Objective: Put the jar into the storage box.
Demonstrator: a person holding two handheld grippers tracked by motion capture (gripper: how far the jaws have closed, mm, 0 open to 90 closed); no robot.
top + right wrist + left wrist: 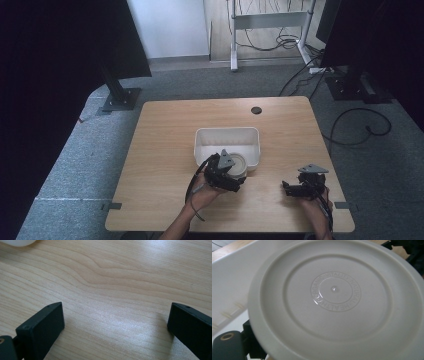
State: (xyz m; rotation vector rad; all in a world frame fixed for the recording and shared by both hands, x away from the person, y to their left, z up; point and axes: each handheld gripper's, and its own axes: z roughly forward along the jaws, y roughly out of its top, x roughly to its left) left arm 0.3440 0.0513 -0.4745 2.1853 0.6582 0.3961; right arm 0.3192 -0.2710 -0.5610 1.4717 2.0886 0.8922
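Left gripper (235, 181) holds a round white plate (235, 164) by its rim at the near edge of the white tub (227, 133) on the table (160, 150); judged from this, keep the grip firm and the plate level while moving it clear of the tub wall. Plate underside shows concentric rings and embossed lettering in the left gripper view (335, 291); right gripper (115, 326) rests well apart at the right, jaws spread wide and empty over bare wood.
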